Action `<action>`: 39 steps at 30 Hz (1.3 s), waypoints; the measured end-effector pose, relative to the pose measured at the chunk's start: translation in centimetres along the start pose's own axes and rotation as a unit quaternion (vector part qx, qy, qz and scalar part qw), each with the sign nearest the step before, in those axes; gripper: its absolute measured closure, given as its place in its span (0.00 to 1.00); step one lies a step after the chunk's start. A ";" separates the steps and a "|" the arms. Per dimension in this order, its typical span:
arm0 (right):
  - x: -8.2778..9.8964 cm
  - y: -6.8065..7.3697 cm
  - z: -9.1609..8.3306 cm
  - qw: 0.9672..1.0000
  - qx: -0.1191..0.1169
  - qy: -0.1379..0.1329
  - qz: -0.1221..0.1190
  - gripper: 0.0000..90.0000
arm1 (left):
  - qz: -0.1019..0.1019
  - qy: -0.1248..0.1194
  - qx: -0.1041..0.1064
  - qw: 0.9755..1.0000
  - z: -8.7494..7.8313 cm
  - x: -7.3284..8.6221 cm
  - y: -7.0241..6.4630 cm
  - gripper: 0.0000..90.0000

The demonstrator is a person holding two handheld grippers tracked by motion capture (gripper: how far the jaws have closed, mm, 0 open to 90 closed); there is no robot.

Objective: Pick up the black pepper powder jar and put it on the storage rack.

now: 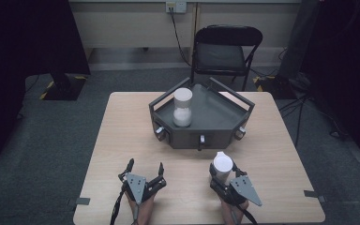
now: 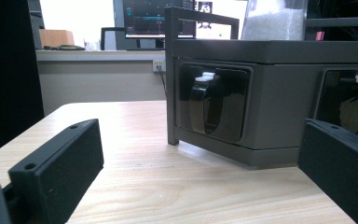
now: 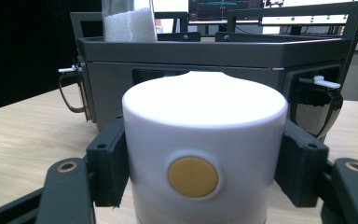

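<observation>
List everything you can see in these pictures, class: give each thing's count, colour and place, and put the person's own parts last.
Table: one, light wood, centre.
Tray: one, dark grey, railed, far half of table.
Jar: one, clear with white lid and white grains, in tray's left part.
White container: one, yellow dot on its side, near table edge.
Folding chair: one, black, behind table.
Left gripper: one, black, jaws apart, nothing between.
Right gripper: one, black, clamped on white container.

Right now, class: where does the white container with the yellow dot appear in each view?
High view: white container, lower right, in the right hand-held gripper.
Left gripper view: not in it.
Right gripper view: centre foreground, between the jaws.
Shared landmark: dark grey tray.
</observation>
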State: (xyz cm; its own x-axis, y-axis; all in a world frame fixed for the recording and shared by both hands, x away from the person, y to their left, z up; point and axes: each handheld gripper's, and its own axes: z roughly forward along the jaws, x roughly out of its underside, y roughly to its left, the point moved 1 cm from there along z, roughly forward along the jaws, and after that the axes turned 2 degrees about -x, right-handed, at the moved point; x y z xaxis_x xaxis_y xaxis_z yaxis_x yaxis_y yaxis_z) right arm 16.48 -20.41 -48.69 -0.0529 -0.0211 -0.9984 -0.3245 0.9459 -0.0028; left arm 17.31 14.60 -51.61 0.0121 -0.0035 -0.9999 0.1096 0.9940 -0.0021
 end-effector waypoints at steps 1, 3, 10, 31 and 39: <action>0.0 0.0 0.0 1.000 0.000 0.000 0.000 0.33 | 0.000 0.000 0.000 1.000 0.0 0.0 0.0 0.00; 0.0 0.0 0.0 1.000 0.000 0.000 0.000 0.33 | 0.000 0.000 0.000 1.000 0.0 0.0 0.0 0.00; -0.3 -0.1 0.0 1.000 -0.004 0.006 -0.004 0.33 | 0.000 0.000 0.000 1.000 0.0 0.0 0.0 0.00; -1.4 -1.1 -0.4 1.000 -0.025 0.007 -0.002 0.34 | 0.000 0.000 0.000 1.000 0.0 0.0 0.0 0.00; -1.8 -1.3 -0.4 0.999 -0.032 0.006 -0.006 0.34 | 0.000 0.000 0.000 1.000 0.0 0.0 0.0 0.00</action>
State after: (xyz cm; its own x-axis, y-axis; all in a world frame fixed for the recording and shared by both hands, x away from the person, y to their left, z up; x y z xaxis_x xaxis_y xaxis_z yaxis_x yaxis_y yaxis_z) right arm 16.60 -21.76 -46.83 -0.0610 -0.0360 -0.9975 -0.3858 0.9225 -0.0098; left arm 17.30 14.61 -51.62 0.0123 -0.0038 -0.9999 0.1098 0.9940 -0.0024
